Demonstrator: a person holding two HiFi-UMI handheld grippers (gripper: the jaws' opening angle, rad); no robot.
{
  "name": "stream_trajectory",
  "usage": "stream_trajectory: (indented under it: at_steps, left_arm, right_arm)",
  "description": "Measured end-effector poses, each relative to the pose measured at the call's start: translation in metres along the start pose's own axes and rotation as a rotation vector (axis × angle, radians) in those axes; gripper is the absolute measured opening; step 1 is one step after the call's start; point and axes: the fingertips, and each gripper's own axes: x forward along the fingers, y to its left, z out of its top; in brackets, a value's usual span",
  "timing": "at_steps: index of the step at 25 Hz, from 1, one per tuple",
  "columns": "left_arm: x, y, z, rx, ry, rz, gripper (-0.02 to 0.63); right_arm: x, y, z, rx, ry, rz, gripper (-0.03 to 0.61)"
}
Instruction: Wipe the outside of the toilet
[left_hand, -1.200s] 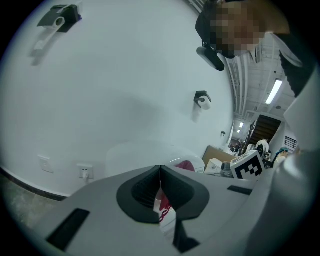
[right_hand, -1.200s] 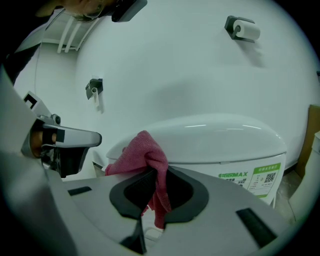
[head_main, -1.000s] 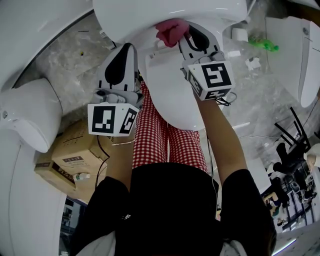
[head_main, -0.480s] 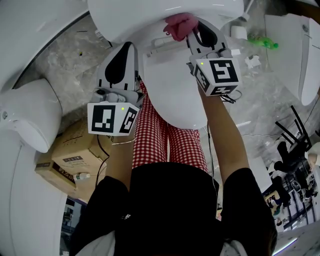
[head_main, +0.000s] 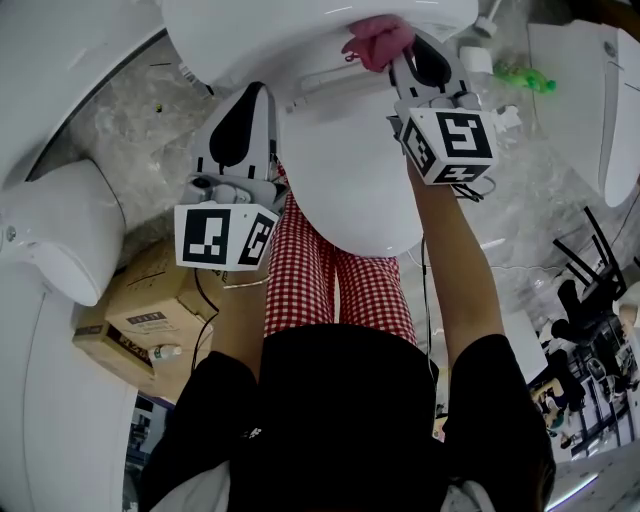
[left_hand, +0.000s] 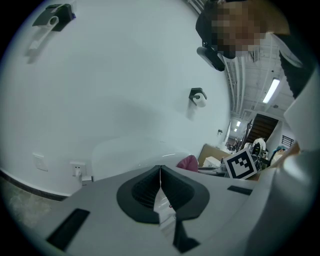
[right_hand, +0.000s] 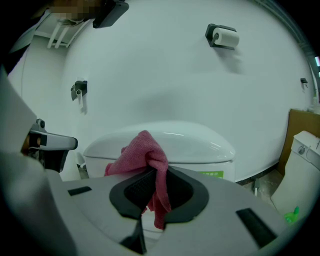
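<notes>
The right hand-held gripper (right_hand: 154, 186) pinches a pink cloth (right_hand: 141, 150), bunched at the front of the toilet (right_hand: 200, 150) tank. To wipe well, I would press the cloth flat on the porcelain and sweep in overlapping strokes. The right arm (head_main: 450, 270) reaches forward, nearly straight. The left hand-held gripper (left_hand: 160, 186), jaws together and empty, hangs lower beside the seat (head_main: 350, 180).

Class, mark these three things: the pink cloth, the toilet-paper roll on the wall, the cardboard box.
pink cloth (right_hand: 145, 152), right gripper view, bunched upper fold.
toilet-paper roll (right_hand: 226, 37), right gripper view, its rounded side.
cardboard box (head_main: 150, 290), head view, top face.
</notes>
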Motion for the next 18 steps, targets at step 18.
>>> stream_trajectory:
  at_steps: [18]
  left_arm:
    - [0.011, -0.019, -0.006, 0.002, 0.003, -0.008, 0.011]
  right_arm:
    - [-0.016, -0.048, 0.0, -0.002, 0.002, -0.063, 0.061]
